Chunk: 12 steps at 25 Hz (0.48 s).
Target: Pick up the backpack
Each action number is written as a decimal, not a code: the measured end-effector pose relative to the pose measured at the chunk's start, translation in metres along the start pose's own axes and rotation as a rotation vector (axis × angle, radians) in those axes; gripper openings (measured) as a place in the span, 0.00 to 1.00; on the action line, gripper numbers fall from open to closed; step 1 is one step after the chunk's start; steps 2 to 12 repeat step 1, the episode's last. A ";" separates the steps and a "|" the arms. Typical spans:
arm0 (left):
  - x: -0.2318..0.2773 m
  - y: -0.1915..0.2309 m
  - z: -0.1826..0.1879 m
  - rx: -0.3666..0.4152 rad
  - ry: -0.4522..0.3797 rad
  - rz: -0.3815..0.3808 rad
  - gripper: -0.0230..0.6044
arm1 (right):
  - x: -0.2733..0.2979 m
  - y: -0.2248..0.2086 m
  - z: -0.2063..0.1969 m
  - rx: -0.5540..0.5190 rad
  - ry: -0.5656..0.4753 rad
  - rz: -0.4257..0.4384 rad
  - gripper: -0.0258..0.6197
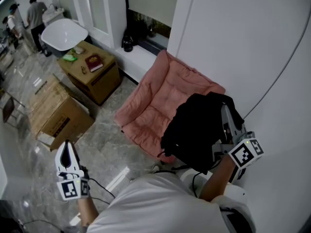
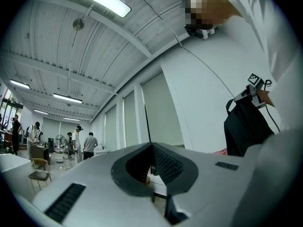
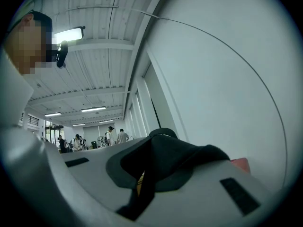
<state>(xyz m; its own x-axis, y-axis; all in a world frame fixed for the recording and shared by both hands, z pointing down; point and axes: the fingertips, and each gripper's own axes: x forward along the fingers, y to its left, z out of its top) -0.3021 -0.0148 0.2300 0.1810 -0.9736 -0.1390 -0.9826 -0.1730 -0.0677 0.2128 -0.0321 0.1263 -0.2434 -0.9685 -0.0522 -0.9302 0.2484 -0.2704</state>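
The black backpack (image 1: pixel 194 130) hangs in the air in front of the pink chair (image 1: pixel 155 96), close to the white wall. My right gripper (image 1: pixel 225 111) is shut on its top strap. In the right gripper view the black strap (image 3: pixel 165 161) fills the space between the jaws of that gripper (image 3: pixel 158 138). My left gripper (image 1: pixel 65 147) is low at the left, over the floor, shut and holding nothing. The left gripper view shows its own tips (image 2: pixel 151 145) together, and the hanging backpack (image 2: pixel 244 126) at the right.
Cardboard boxes (image 1: pixel 58 113) and a low wooden cabinet (image 1: pixel 95 74) with a red book stand left of the chair. A white round table (image 1: pixel 63 33) is behind them. People (image 1: pixel 34 13) stand far off at the top left. A white wall (image 1: pixel 252 57) is close at the right.
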 end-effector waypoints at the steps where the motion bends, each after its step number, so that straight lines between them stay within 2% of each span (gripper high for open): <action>1: -0.001 -0.001 -0.002 0.001 0.004 0.000 0.06 | 0.000 -0.001 -0.003 0.008 0.006 0.004 0.09; 12: -0.001 -0.001 -0.002 0.001 0.004 0.000 0.06 | 0.000 -0.001 -0.003 0.008 0.006 0.004 0.09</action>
